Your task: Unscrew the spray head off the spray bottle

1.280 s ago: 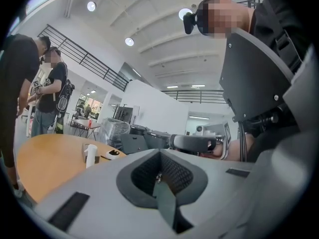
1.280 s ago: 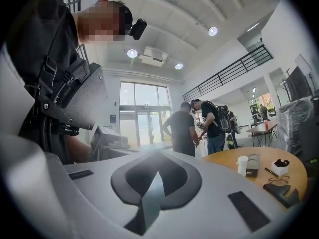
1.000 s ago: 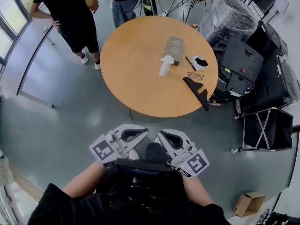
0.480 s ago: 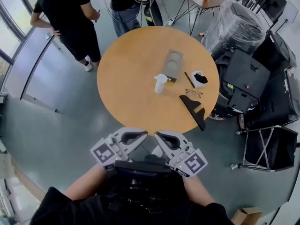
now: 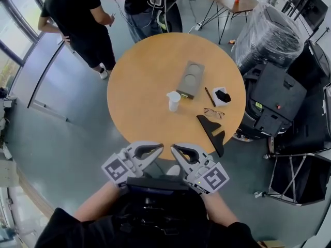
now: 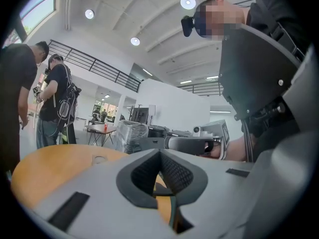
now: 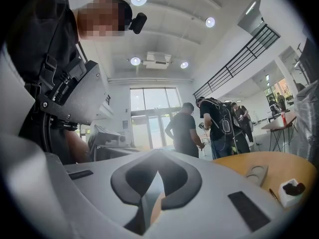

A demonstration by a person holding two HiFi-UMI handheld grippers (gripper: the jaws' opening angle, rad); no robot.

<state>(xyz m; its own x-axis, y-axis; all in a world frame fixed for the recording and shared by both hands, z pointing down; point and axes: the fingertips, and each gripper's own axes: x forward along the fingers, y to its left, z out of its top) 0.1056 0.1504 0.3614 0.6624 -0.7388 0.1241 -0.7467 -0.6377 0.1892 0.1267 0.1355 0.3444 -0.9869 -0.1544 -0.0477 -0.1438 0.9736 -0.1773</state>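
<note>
At 6 o'clock of the table (image 5: 137,81), the left gripper (image 5: 159,146) and right gripper (image 5: 174,148) have their jaws pressed together, empty. Near centre the bottle (image 5: 173,101) stands at 7 o'clock of the tray (image 5: 189,79). The box (image 5: 222,96) at 3 o'clock holds something black.

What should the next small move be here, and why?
Probably reach forward toward the spray bottle and open the left tool for its body. Both the left tool and the right tool are shut and empty at the near edge of the table, while the bottle stands upright mid-table, untouched.
</note>
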